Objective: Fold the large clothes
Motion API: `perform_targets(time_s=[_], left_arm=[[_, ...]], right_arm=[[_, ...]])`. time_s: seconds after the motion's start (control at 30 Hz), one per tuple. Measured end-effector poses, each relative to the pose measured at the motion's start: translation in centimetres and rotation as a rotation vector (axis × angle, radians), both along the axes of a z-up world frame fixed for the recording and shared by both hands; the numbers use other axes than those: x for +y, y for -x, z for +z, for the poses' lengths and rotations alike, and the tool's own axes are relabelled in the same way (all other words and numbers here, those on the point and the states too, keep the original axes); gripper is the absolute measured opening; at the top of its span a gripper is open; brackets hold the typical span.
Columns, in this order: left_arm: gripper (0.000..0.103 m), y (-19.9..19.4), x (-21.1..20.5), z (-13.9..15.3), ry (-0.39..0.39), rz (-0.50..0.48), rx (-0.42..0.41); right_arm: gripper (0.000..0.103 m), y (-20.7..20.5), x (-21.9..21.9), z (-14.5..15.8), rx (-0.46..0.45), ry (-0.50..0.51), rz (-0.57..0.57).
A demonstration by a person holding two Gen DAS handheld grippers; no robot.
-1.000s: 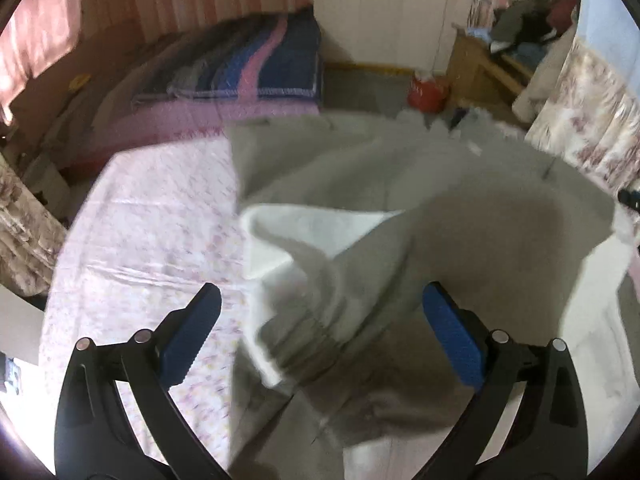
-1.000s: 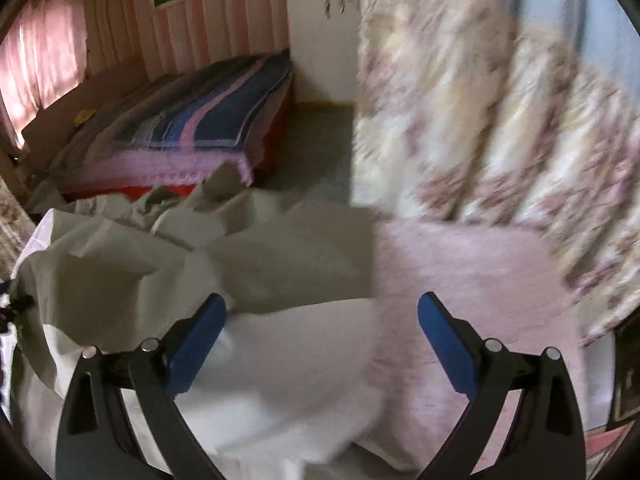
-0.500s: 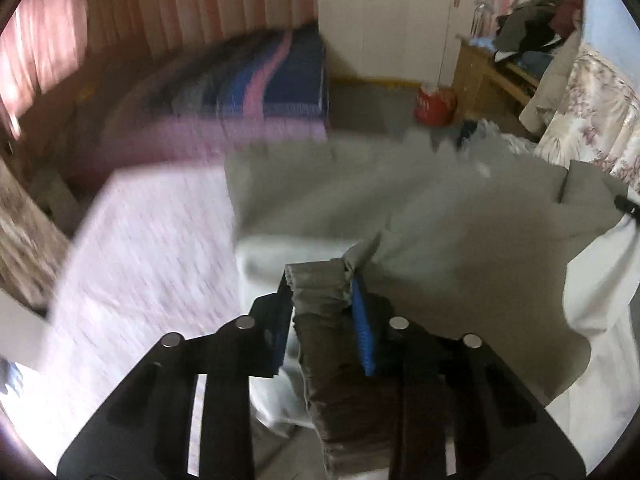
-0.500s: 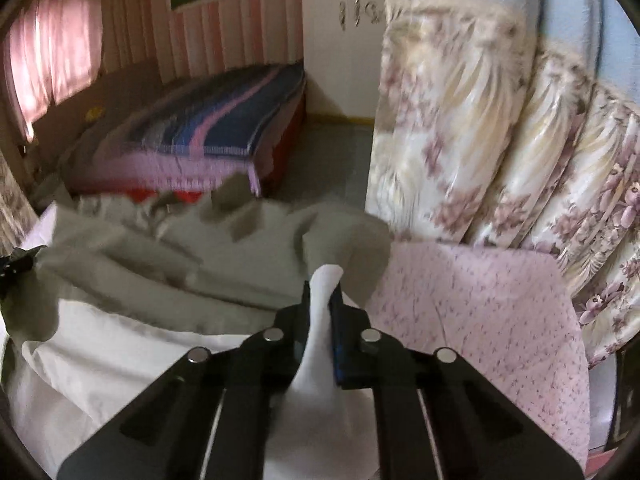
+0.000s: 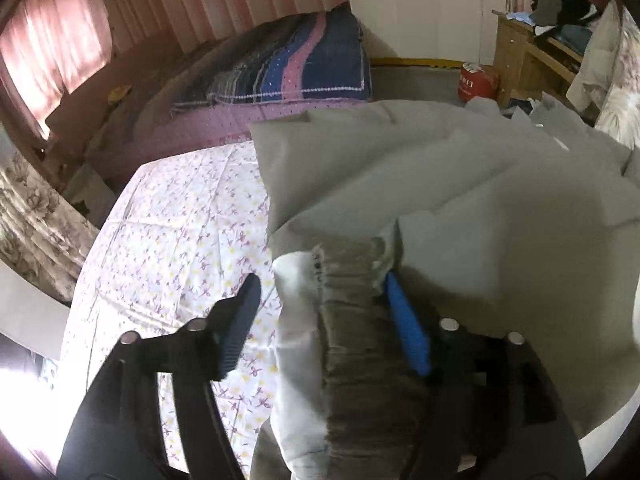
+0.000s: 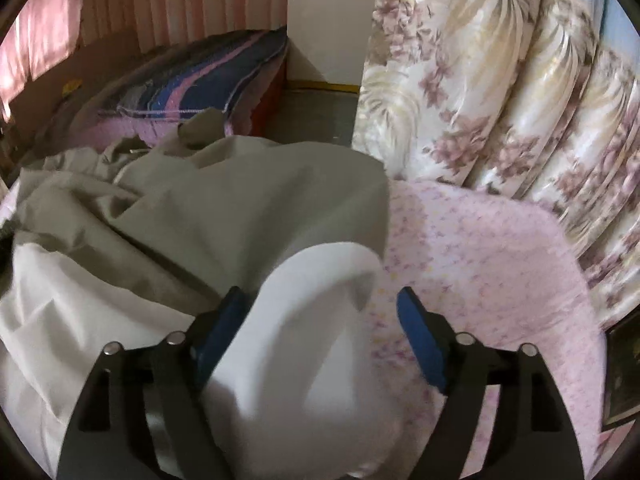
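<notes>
- Left wrist view: the left tool (image 5: 322,312) has its jaws spread part-way, and the gathered, elasticated band (image 5: 352,280) of the large grey-green garment with a white lining (image 5: 460,184) lies between them. The blue pad on the right side touches the fabric; the dark pad on the left stands clear of it, so nothing is pinched.
- The garment lies across the bed with a white sheet printed with small purple flowers (image 5: 176,240), its body spreading up and to the right of the tool.
- In judgement, the cloth is light, soft and limp. It will sag and slide unless taken by a thick part, so the ruched band is the firm place to bite.
- Right wrist view: the right tool (image 6: 320,312) is likewise wide open. A white hump of the lining (image 6: 320,320) bulges up between its blue pads and rests against the left pad only.
- Here the garment (image 6: 224,200) lies crumpled to the left, while the pink flowered sheet (image 6: 480,264) is bare to the right, just in front of a flowered curtain (image 6: 500,100).
- The smooth lining looks slippery, so a hemmed corner would likely hold better than this loose fold.
</notes>
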State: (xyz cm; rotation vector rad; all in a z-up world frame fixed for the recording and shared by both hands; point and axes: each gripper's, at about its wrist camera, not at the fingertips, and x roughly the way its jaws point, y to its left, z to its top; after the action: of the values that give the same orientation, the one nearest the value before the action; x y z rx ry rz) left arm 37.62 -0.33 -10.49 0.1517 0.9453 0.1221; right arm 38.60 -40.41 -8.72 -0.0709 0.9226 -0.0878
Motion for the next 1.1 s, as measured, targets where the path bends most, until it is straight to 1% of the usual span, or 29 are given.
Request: perform_targets(time_s=[0.03, 0.07, 0.1, 0.13, 0.2, 0.23, 0.27, 0.3, 0.33, 0.37, 0.4, 0.43, 0.5, 0.53, 0.57, 0.63, 0.67, 0.73, 0.83, 0.93, 0.97, 1.03, 1.1], left_arm=[[0.072, 0.3, 0.2, 0.2, 0.005, 0.001, -0.01], [0.073, 0.6, 0.5, 0.3, 0.015, -0.003, -0.021], [0.075, 1.0, 0.7, 0.7, 0.026, -0.011, -0.034], [0.082, 1.6, 1.0, 1.3, 0.022, -0.021, -0.054], [0.091, 3.0, 1.1, 2.3, -0.03, -0.013, -0.106], [0.093, 3.8, 0.9, 3.5, -0.038, -0.009, -0.151], [0.095, 4.4, 0.8, 4.6, -0.016, -0.013, -0.182], [0.098, 5.1, 0.4, 6.0, 0.035, -0.018, -0.224], [0.1, 5.4, -0.1, 6.7, 0.078, -0.033, -0.242], [0.1, 5.4, -0.8, 7.1, 0.124, -0.06, -0.241], [0.1, 5.4, -1.5, 7.2, 0.174, -0.094, -0.222], [0.1, 4.7, -2.8, 7.0, 0.184, -0.108, -0.201], [0.099, 3.9, -4.6, 5.8, 0.155, -0.128, -0.169], [0.098, 3.4, -5.4, 4.7, 0.143, -0.132, -0.14], [0.097, 2.8, -5.9, 3.6, 0.14, -0.127, -0.106], [0.097, 2.1, -6.1, 1.3, 0.163, -0.103, -0.05], [0.098, 2.0, -6.1, 0.3, 0.151, -0.095, -0.044], [0.098, 2.0, -6.4, -0.7, 0.121, -0.118, -0.052], [0.099, 1.9, -6.1, -1.0, 0.124, -0.115, -0.051], [0.099, 1.0, -6.6, -1.6, 0.117, -0.112, -0.025], [0.099, 1.2, -6.8, -1.4, 0.116, -0.112, -0.027], [0.098, 2.0, -6.5, -0.8, 0.122, -0.129, -0.041], [0.098, 3.6, -6.1, 0.5, 0.116, -0.159, -0.055]], right_arm=[[0.081, 0.1, -0.1, 0.2, 0.006, 0.005, -0.001], [0.081, 0.6, -0.2, 1.0, -0.001, -0.011, -0.007], [0.082, 1.3, -0.1, 1.9, -0.031, -0.03, -0.004], [0.084, 2.0, 0.0, 3.0, -0.068, -0.042, 0.003], [0.085, 3.6, 0.8, 5.3, -0.139, -0.059, 0.017], [0.087, 4.2, 1.2, 6.1, -0.166, -0.078, 0.026], [0.089, 4.6, 1.8, 6.9, -0.184, -0.109, 0.04], [0.089, 4.7, 2.4, 7.1, -0.185, -0.133, 0.056], [0.089, 4.7, 3.0, 7.2, -0.179, -0.156, 0.073], [0.089, 4.5, 4.1, 7.0, -0.171, -0.169, 0.097], [0.089, 4.1, 5.0, 6.6, -0.163, -0.163, 0.108], [0.089, 3.5, 6.0, 5.8, -0.139, -0.15, 0.116], [0.089, 2.6, 6.9, 4.2, -0.094, -0.151, 0.12], [0.089, 2.1, 7.1, 3.3, -0.069, -0.147, 0.116], [0.089, 1.6, 7.2, 2.3, -0.041, -0.138, 0.112], [0.089, 1.1, 7.0, 1.0, -0.027, -0.111, 0.095], [0.089, 1.0, 6.7, 0.4, -0.021, -0.098, 0.093], [0.09, 1.0, 6.8, -0.5, -0.013, -0.077, 0.104], [0.092, 0.6, 7.3, -1.4, 0.014, -0.056, 0.113], [0.093, 0.2, 7.2, -1.3, 0.028, -0.051, 0.106], [0.093, 0.6, 7.3, -0.9, 0.014, -0.047, 0.102], [0.093, 2.0, 7.2, 0.7, -0.036, -0.061, 0.097], [0.093, 5.2, 6.5, 3.5, -0.108, -0.101, 0.115]])
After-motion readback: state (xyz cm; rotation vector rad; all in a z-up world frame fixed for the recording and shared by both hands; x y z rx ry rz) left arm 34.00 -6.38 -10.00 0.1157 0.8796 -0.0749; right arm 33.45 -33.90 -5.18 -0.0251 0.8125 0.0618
